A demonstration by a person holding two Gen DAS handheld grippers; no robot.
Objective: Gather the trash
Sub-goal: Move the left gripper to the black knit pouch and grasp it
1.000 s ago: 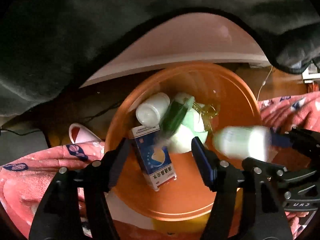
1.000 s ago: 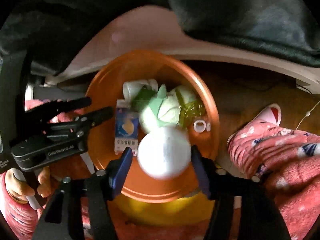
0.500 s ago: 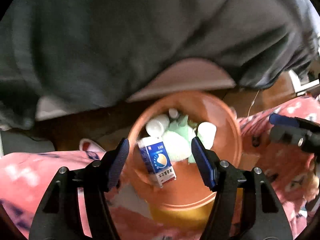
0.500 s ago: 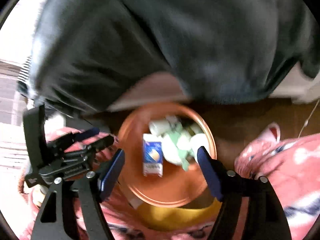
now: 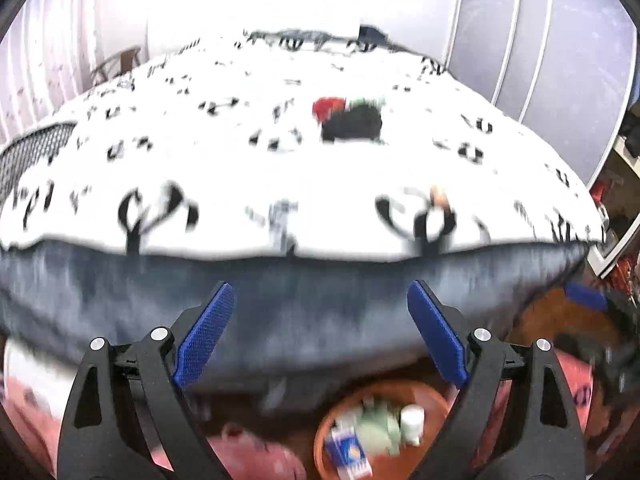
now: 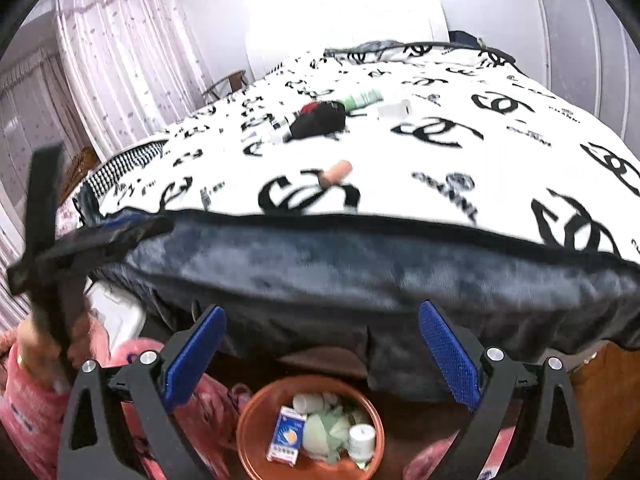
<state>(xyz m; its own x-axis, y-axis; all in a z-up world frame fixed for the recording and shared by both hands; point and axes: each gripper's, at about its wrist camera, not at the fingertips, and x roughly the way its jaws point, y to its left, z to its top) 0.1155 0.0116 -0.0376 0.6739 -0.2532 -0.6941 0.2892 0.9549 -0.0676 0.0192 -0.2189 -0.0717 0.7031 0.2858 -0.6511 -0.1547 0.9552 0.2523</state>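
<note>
An orange bin (image 6: 256, 420) stands on the floor below the bed and holds a blue box (image 6: 285, 438), a white bottle (image 6: 361, 440) and green wrapping (image 6: 324, 432); it also shows in the left wrist view (image 5: 432, 396). My left gripper (image 5: 320, 336) and right gripper (image 6: 320, 356) are open and empty, raised above the bin and facing the bed. On the bed lie a black and red item (image 6: 320, 118), a green bottle (image 6: 362, 99), a white bottle (image 6: 394, 110) and a small tan item (image 6: 338, 170).
The bed (image 6: 500, 152) has a white cover with black logos and a dark grey blanket edge (image 6: 360, 272). Pink curtains (image 6: 128, 68) hang at the left. The person's pink sleeves and legs (image 6: 28, 412) flank the bin. A wardrobe (image 5: 540, 40) stands at the right.
Both grippers have lifted and tilted up from over the bin, so the bed top has come into view. The white bottle the right gripper held one second ago now lies in the bin.
</note>
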